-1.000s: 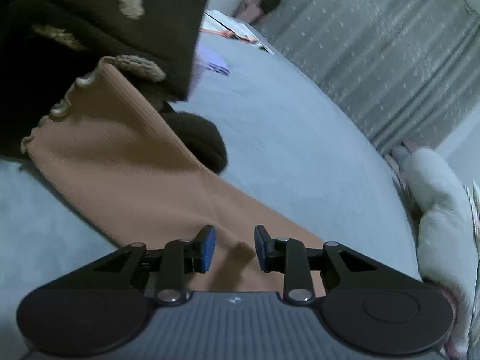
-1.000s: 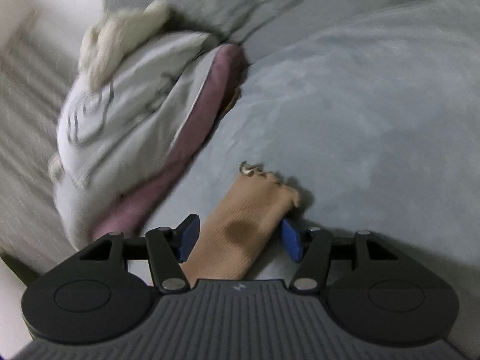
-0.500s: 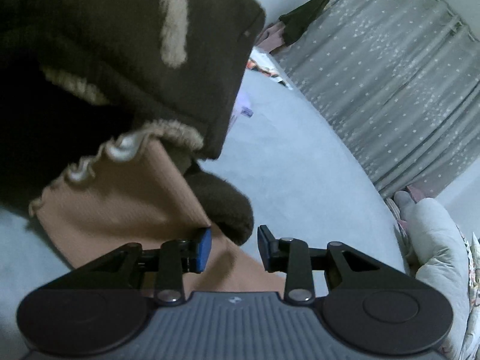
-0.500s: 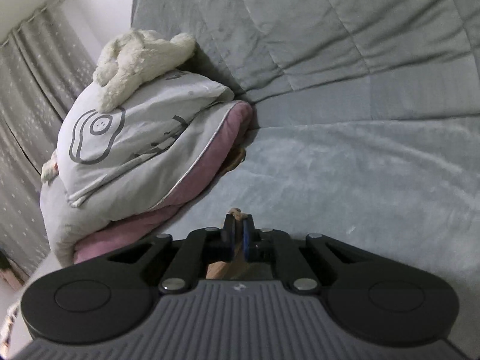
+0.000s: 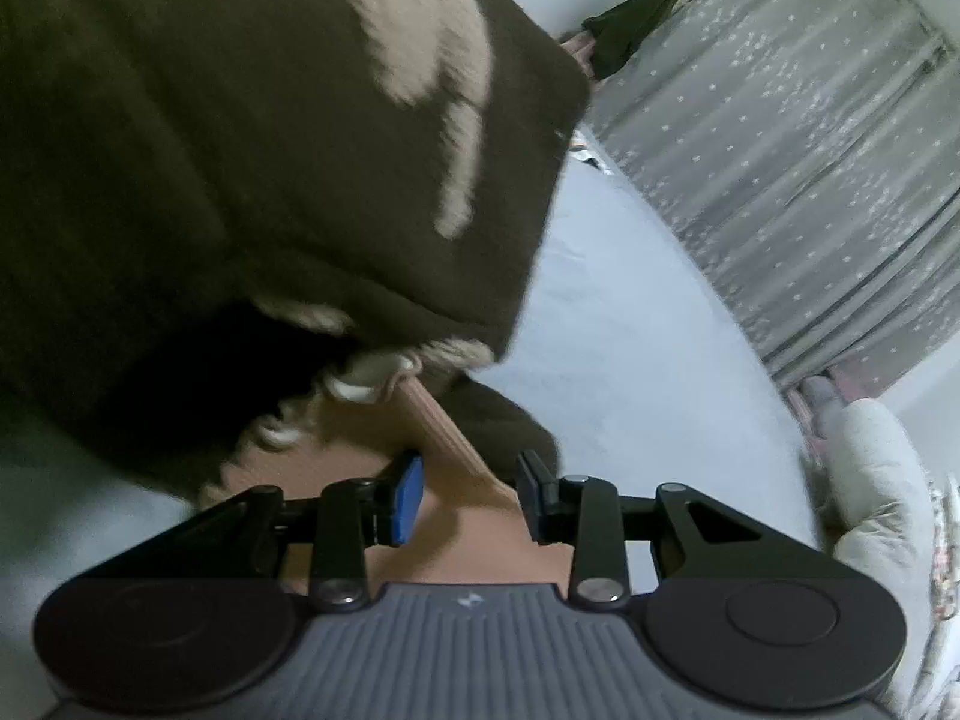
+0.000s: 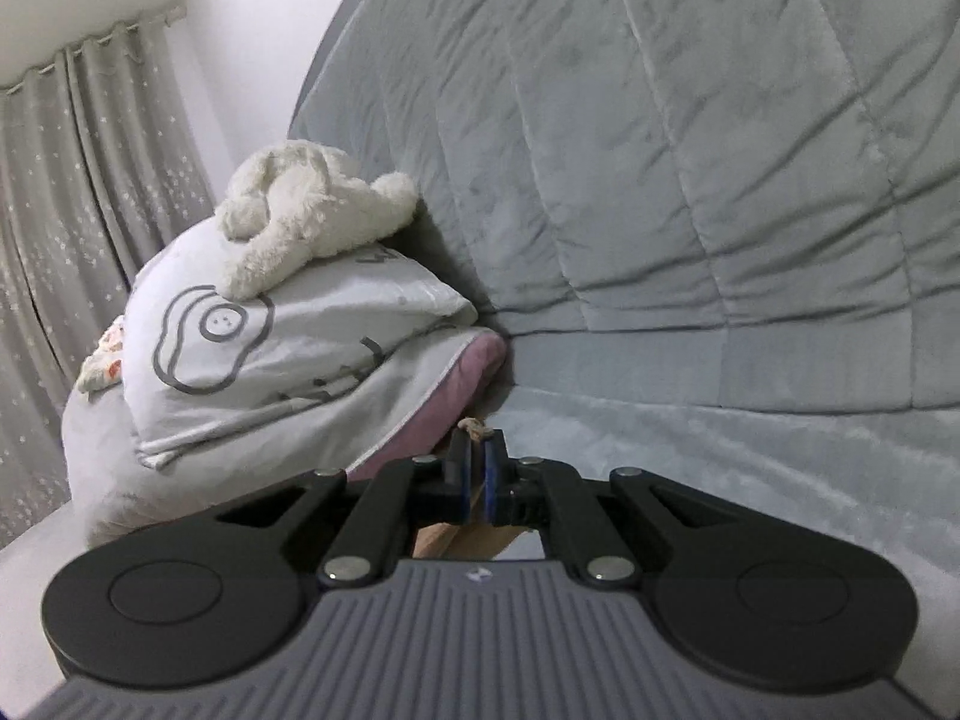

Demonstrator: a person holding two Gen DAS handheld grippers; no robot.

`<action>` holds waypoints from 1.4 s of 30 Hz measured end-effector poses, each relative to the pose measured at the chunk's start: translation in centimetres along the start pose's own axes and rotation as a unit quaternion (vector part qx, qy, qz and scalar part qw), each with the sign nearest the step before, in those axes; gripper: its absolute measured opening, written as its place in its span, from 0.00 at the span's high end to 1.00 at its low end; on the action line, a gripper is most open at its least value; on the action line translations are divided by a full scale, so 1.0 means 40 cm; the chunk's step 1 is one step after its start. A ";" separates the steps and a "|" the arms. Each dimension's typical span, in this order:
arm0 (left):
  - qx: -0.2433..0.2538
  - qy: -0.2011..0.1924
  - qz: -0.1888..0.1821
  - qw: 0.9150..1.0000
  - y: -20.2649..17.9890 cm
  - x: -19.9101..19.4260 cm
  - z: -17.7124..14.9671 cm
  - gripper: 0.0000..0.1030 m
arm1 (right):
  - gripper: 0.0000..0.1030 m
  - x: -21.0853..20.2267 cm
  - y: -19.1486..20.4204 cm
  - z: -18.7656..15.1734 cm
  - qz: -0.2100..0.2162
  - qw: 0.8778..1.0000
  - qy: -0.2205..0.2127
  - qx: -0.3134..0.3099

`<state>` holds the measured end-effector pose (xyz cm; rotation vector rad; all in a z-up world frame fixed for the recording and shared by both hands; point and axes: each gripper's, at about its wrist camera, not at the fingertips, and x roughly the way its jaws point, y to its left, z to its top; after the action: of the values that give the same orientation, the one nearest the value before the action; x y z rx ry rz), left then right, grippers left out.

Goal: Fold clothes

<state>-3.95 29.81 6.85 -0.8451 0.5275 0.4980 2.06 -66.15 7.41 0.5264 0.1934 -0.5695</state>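
On the grey bed [image 6: 720, 450], the right gripper [image 6: 474, 468] pinched the tan garment's [image 5: 456, 516] frilled cuff at twelve o'clock for lifting, while the left gripper [image 5: 468, 498], jaws part-open astride it, likely needed to close next.

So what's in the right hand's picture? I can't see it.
The right tongs are shut on a bit of tan cloth above a grey bed. Behind sit a pillow with a white plush toy on top and grey curtains.

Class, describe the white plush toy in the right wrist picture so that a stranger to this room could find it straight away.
Start at the big grey quilted backrest that fills the right of the view. At its left foot lies a pale grey pillow printed with a fried-egg outline, stacked on a pink one. The white plush toy sprawls on top: the only fluffy, cream-white thing there.
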 end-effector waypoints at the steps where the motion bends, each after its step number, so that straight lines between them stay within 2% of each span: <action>1: 0.007 0.000 0.007 1.000 0.000 -0.007 0.003 0.67 | 0.96 0.011 0.002 -0.008 0.007 1.000 0.015 -0.002; 3: 0.025 0.007 0.020 0.999 -0.001 -0.030 0.012 0.65 | 0.96 0.041 0.006 -0.031 0.025 0.998 0.056 -0.006; 5: 0.049 0.003 0.033 0.998 -0.004 -0.050 0.020 0.59 | 0.96 0.063 0.012 -0.064 0.028 0.996 0.086 -0.018; 6: 0.061 -0.001 0.040 0.997 -0.006 -0.060 0.024 0.53 | 0.95 0.069 0.008 -0.074 0.035 0.995 0.096 -0.014; 7: 0.077 -0.007 0.049 0.996 -0.008 -0.067 0.027 0.51 | 0.95 0.072 0.001 -0.077 0.039 0.994 0.100 -0.003; 11: 0.117 -0.021 0.082 0.990 -0.007 -0.088 0.028 0.50 | 0.95 0.077 -0.027 -0.082 0.056 0.992 0.112 0.027; 17: 0.173 0.033 0.067 0.982 -0.009 -0.028 0.011 0.40 | 0.93 0.076 -0.051 -0.095 0.071 0.988 0.129 0.042; 20: 0.169 0.041 0.052 0.983 -0.008 -0.012 0.007 0.37 | 0.93 0.074 -0.051 -0.100 0.075 0.987 0.132 0.045; 21: 0.167 0.043 0.047 0.984 -0.007 -0.008 0.006 0.43 | 0.93 0.073 -0.049 -0.102 0.076 0.987 0.133 0.043; 22: 0.164 0.045 0.042 0.985 -0.007 -0.004 0.005 0.69 | 0.93 0.072 -0.048 -0.103 0.077 0.987 0.133 0.042; 23: 0.160 0.051 0.036 0.985 -0.010 -0.006 0.004 0.80 | 0.93 0.071 -0.047 -0.104 0.077 0.987 0.134 0.042; 25: 0.147 0.060 0.027 0.987 -0.010 -0.006 0.008 0.91 | 0.93 0.072 -0.050 -0.106 0.079 0.986 0.137 0.045; 28: 0.118 0.054 0.021 0.991 -0.007 -0.020 0.016 0.94 | 0.93 0.072 -0.055 -0.111 0.078 0.986 0.139 0.050; 30: 0.074 0.027 -0.007 0.997 -0.007 -0.055 0.029 0.94 | 0.93 0.070 -0.057 -0.112 0.078 0.986 0.140 0.052; 31: 0.069 0.016 -0.016 0.997 -0.011 -0.067 0.032 0.94 | 0.93 0.070 -0.058 -0.113 0.078 0.986 0.140 0.052; 38: 0.036 -0.065 -0.057 0.996 -0.049 -0.124 0.062 0.94 | 0.93 0.067 -0.070 -0.108 0.089 0.984 0.139 0.073; 42: 0.038 -0.081 -0.062 0.994 -0.081 -0.113 0.067 0.94 | 0.93 0.055 -0.049 -0.103 0.102 0.984 0.133 0.067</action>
<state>-4.82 29.22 12.95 -0.7520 0.3401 0.4254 2.67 -66.42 2.37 0.7446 0.3525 -0.3124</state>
